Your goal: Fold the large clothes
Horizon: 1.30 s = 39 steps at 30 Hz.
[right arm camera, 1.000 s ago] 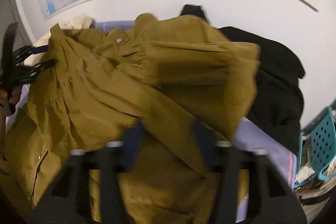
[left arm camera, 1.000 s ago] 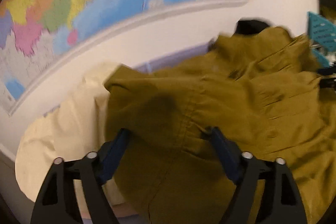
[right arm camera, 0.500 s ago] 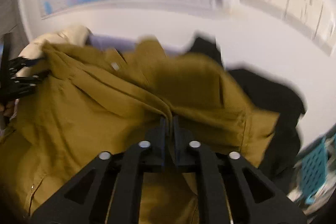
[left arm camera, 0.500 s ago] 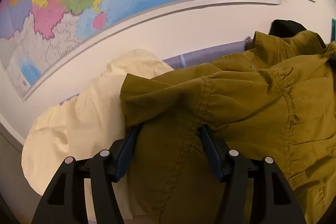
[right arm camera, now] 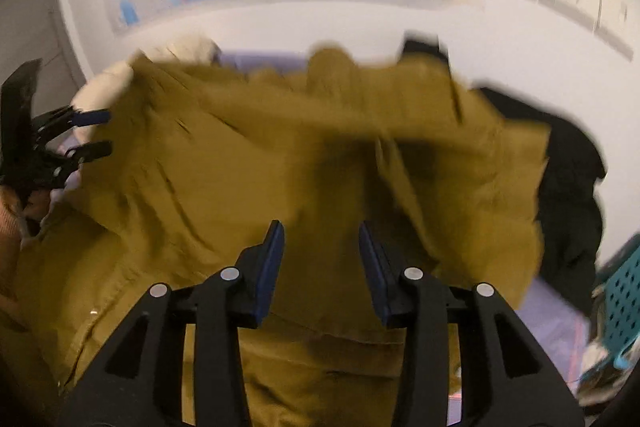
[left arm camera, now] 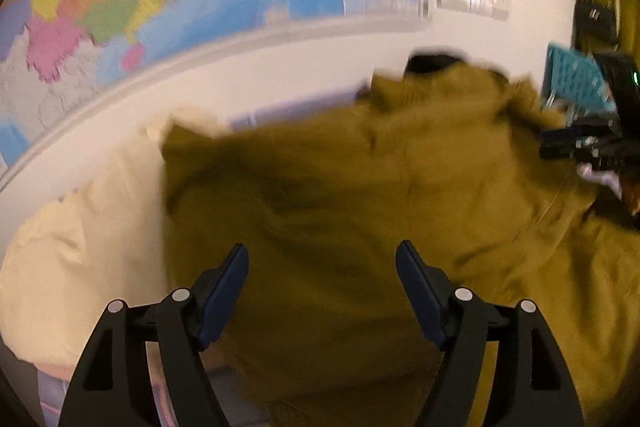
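Two handheld grippers are hovering over a large olive-brown cotton garment (right arm camera: pixel 280 155) that is filling the middle of both frames. In the right wrist view, the right gripper (right arm camera: pixel 321 247) is opening its blue-padded jaws, with the cloth lying under the gap and neither pad pressing on it; this looks like a release after laying a fold across. In the left wrist view, the left gripper (left arm camera: pixel 322 275) is likewise spreading its jaws, standing apart above the fabric without pinching it, probably freeing an edge so the fold can settle. A cream cloth (left arm camera: pixel 80 239) is lying at the left of that frame, partly under the olive garment, and a black garment (right arm camera: pixel 572 187) is bunching at the right of the right wrist frame, seemingly waiting their turn. One teal perforated plastic basket (right arm camera: pixel 624 299) is sitting at the lower right edge; something pale is showing beside it, but its contents are too blurred to name.
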Motion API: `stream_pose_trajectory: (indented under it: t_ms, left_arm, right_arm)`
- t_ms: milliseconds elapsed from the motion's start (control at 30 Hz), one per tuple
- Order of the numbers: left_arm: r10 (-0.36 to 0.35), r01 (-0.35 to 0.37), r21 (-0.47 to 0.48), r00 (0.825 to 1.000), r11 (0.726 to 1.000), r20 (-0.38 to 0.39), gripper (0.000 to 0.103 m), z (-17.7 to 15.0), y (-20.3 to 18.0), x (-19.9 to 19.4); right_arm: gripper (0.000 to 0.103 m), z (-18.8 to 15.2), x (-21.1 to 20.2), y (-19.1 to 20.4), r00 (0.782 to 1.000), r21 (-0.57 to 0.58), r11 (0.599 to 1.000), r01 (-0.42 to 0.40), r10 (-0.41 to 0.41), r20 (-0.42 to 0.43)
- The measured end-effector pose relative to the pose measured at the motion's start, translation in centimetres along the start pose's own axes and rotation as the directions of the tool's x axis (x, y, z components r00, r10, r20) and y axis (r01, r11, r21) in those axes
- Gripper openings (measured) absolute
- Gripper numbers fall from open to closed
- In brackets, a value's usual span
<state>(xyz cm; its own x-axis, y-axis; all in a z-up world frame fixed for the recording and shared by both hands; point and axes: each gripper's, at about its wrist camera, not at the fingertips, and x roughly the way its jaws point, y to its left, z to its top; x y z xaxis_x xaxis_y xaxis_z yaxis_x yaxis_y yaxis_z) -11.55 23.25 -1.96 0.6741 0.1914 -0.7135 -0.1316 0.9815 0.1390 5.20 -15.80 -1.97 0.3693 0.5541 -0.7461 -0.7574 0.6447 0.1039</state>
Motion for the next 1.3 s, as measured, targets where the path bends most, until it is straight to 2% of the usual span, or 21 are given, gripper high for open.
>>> stream_pose_trajectory:
  t_ms: [67,200,267,500,667,733,833,900,1033,1133,1300]
  left_arm:
    - [0.026,-0.026,0.006,0.999,1.0,-0.039,0.072,-0.5,-0.1,1.4]
    - [0.049,-0.048,0.005,0.998,0.999,-0.036,0.072,-0.1,-0.4,0.9]
    - [0.055,-0.055,0.003,0.998,0.998,-0.015,0.072,-0.1,-0.1,0.0]
    - [0.023,-0.021,-0.077,1.0,0.997,0.022,0.073,-3.3,1.8,-4.5]
    - [-0.029,0.028,-0.178,1.0,0.984,-0.006,0.078,-6.5,3.7,-6.2]
    - [-0.059,0.052,-0.222,0.998,0.974,-0.026,0.078,-8.4,4.4,-7.1]
    - [-0.094,0.081,-0.246,0.995,0.966,-0.042,0.079,-10.4,5.1,-8.3]
    - [-0.136,0.119,-0.27,0.99,0.955,-0.044,0.08,-11.8,5.2,-9.2]
    - [-0.184,0.155,-0.282,0.98,0.947,-0.076,0.082,-14.2,4.9,-9.9]
    - [-0.213,0.177,-0.29,0.972,0.94,-0.096,0.082,-15.6,4.5,-10.3]
    - [-0.268,0.223,-0.297,0.956,0.928,-0.122,0.082,-17.6,3.4,-11.0]
  right_arm:
    - [0.035,-0.1,1.8,-1.3,1.0,0.046,0.999,0.017,-0.016,-0.027]
    - [0.037,-0.1,2.7,-3.0,0.999,0.142,0.989,-0.029,0.032,-0.024]
    - [0.046,-0.3,1.0,-2.8,0.999,0.152,0.988,-0.039,0.038,0.009]
    - [0.048,-3.2,-4.5,-0.8,0.99,0.126,0.983,-0.131,0.124,0.06]
    - [0.058,-6.4,-6.7,-0.6,0.986,0.182,0.97,-0.164,0.156,0.057]
    - [0.059,-7.8,-7.9,-0.8,0.982,0.217,0.959,-0.184,0.17,0.078]
    - [0.069,-10.3,-10.6,-1.7,0.978,0.277,0.94,-0.198,0.17,0.119]
    - [0.072,-11.5,-11.8,-2.2,0.975,0.308,0.928,-0.212,0.177,0.138]
    - [0.078,-14.4,-13.6,-2.8,0.98,0.363,0.914,-0.183,0.14,0.143]
    - [0.083,-17.1,-14.5,-3.6,0.978,0.427,0.883,-0.194,0.138,0.157]
    - [0.087,-20.6,-15.1,-4.0,0.971,0.482,0.845,-0.233,0.172,0.168]
